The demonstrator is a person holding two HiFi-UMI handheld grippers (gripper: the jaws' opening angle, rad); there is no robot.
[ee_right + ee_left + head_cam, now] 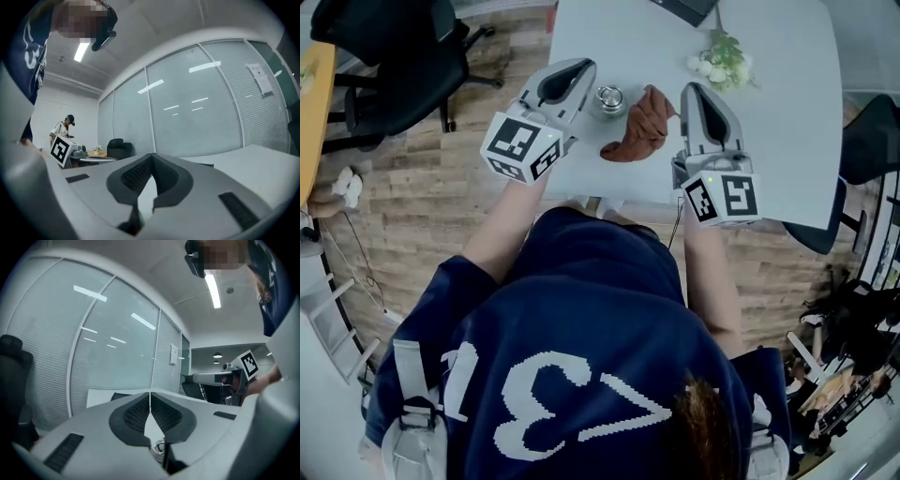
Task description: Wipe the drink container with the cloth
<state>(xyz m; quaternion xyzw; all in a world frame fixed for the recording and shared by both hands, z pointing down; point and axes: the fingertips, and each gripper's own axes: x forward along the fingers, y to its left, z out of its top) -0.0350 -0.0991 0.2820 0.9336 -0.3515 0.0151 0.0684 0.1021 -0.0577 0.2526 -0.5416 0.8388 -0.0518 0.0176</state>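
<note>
A small shiny metal drink container point(609, 98) stands on the white table point(787, 112). A crumpled brown cloth point(639, 127) lies just to its right. My left gripper point(578, 69) hovers just left of the container, shut, with nothing between its jaws. My right gripper point(695, 91) is right of the cloth, also shut and holding nothing. In the left gripper view the jaws point(150, 401) meet along a thin line, and the container's rim point(159, 449) shows below them. In the right gripper view the gripper point(151, 163) points up at a glass wall; neither cloth nor container shows.
A bunch of white flowers point(722, 61) lies at the table's far right, a dark flat device point(684, 7) at its far edge. A black office chair point(394, 66) stands on the wood floor to the left. Another person point(63, 129) stands far off.
</note>
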